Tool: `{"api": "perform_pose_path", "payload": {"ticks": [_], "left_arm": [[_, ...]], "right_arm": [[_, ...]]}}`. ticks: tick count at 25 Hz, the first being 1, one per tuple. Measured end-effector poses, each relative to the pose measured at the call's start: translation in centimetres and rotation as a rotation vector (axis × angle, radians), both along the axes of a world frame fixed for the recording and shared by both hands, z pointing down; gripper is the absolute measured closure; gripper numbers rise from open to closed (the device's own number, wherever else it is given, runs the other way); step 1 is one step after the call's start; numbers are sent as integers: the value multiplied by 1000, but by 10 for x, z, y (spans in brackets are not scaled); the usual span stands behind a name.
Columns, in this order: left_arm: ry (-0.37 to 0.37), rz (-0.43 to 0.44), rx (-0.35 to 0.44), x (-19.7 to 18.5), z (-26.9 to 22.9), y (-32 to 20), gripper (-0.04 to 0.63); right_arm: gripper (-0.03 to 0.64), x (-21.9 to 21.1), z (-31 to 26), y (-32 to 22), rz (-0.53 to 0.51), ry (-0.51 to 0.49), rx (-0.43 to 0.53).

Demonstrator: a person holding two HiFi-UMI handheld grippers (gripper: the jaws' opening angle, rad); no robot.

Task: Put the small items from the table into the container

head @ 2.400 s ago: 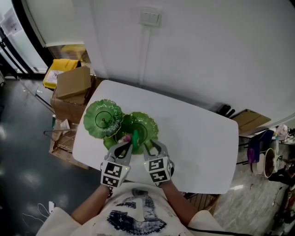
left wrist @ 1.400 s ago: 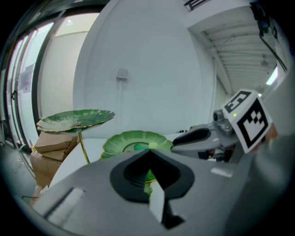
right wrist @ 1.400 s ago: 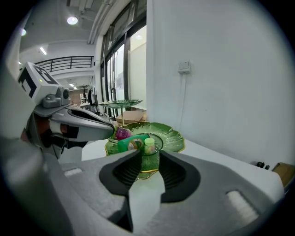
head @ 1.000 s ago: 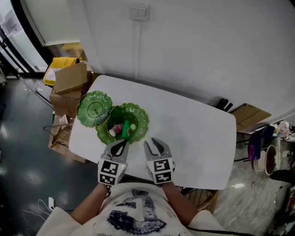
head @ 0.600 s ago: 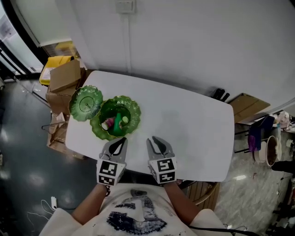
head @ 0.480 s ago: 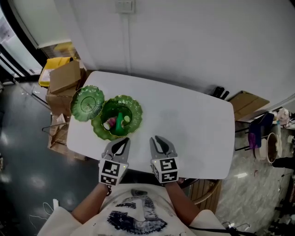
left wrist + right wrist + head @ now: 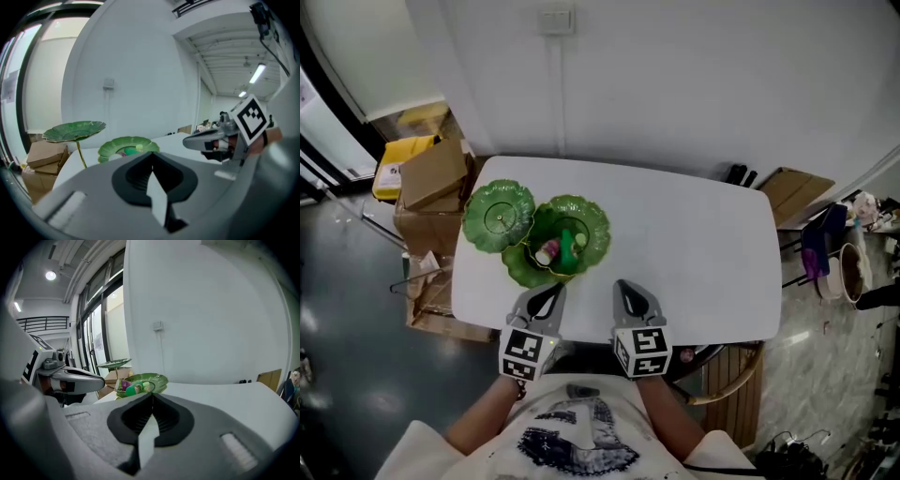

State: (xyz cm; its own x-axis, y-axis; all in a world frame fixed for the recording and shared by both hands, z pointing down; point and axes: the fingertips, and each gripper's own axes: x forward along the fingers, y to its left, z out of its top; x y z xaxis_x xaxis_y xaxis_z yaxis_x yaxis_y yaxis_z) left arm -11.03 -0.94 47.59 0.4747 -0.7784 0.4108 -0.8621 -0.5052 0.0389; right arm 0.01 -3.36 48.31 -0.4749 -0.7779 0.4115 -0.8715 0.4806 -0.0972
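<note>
I have both grippers at the near edge of the white table (image 7: 703, 244), side by side but apart. The left gripper (image 7: 547, 296) has its jaws pressed together on nothing, and the right gripper (image 7: 628, 292) has its jaws closing fully onto each other, with nothing between them either. The small items, a green one (image 7: 567, 247) and a pinkish one (image 7: 547, 254), lie in the lower bowl of the green leaf-shaped container (image 7: 594, 223) on the left part of the table, just beyond the left gripper, and its upper dish (image 7: 499, 216) stands raised on a stem further left.
</note>
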Motion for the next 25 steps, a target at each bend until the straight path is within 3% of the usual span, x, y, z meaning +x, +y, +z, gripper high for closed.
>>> {"api": "perform_pose_path", "payload": {"ticks": [11,25], "left_arm": [[4,47,37,-41,-6,12,606],[19,92,47,-39,-8,18,606]], "right_arm": [[618,-42,-13,22,50,-19,16],[620,-50,-18,37,66,-4,28]]}}
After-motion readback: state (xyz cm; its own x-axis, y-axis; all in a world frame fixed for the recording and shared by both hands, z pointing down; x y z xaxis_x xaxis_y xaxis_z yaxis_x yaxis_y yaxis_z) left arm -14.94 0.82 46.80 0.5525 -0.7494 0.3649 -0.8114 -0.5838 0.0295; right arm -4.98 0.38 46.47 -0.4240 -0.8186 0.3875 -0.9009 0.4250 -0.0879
